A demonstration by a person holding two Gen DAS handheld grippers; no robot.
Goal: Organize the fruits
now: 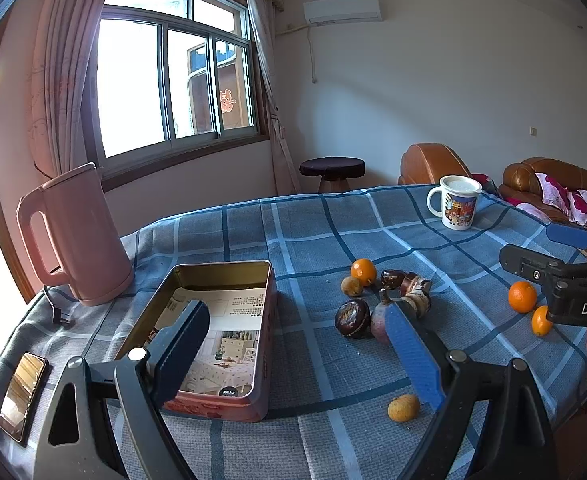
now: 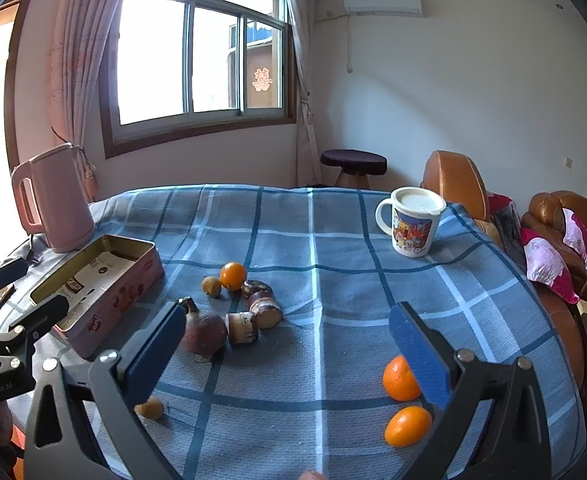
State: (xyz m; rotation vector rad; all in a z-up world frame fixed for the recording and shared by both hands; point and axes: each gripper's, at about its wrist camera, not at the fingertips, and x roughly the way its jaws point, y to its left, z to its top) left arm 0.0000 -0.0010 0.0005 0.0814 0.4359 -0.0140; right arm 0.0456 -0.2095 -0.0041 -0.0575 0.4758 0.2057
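An open pink tin box (image 1: 267, 344) lined with printed paper stands on the table, also in the right wrist view (image 2: 109, 308). Fruits lie beside it: an orange (image 1: 363, 271), dark round fruits (image 1: 352, 319), a reddish fruit (image 2: 203, 334), brown cut pieces (image 2: 267, 312), small tan fruits (image 1: 403, 408). Two oranges (image 2: 399, 378) (image 2: 408, 426) lie near the table's right edge. My left gripper (image 1: 297, 344) is open and empty, above the box's right wall. My right gripper (image 2: 289, 340) is open and empty, its right finger by the two oranges.
A pink kettle (image 1: 73, 236) with cord and plug stands at the back left. A phone (image 1: 23, 394) lies at the front left. A lidded mug (image 2: 411, 222) stands at the back right. Brown sofas (image 2: 565, 232) lie beyond the blue checked tablecloth (image 2: 333, 248).
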